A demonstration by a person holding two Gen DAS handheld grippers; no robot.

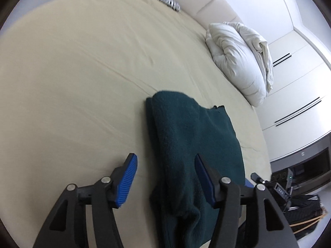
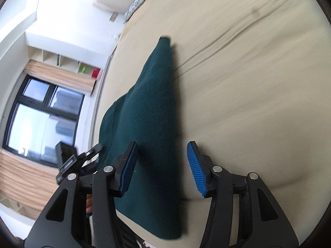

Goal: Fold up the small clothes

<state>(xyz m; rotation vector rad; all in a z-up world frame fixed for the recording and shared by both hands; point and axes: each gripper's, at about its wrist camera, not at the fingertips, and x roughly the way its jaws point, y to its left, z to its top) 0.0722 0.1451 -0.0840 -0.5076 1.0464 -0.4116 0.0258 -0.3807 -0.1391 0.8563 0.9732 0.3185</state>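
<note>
Both grippers, left [image 1: 165, 177] and right [image 2: 162, 168], are spread over the folded green garment [image 1: 192, 136]; smoothing is likely needed next.

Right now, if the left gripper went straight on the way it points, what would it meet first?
Most likely the green cloth: it lies on the bed between the open fingers of the left gripper and runs ahead of them. Depth is unclear, so how soon is hard to say.

2 close wrist views share the garment [image 1: 192, 136], perhaps.
</note>
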